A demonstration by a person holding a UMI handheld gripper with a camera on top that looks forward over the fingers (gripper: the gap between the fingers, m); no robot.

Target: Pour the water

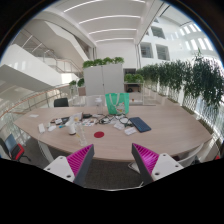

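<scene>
Small items (88,123) scattered on the far table (170,128) are too tiny to identify.

A large oval table (150,135) with a pale wood top is seen across the middle of the frame, its near edge curving just above the lower centre. Near the centre of the top, toward the far side, two translucent green cups (117,102) are set side by side. To the right of centre a dark flat notebook (140,125) is laid. At centre a cluster of small dark items (102,123) is scattered, too small to be identified. At left of centre a white mug-like vessel (73,127) and some white papers (50,126) are placed.
</scene>
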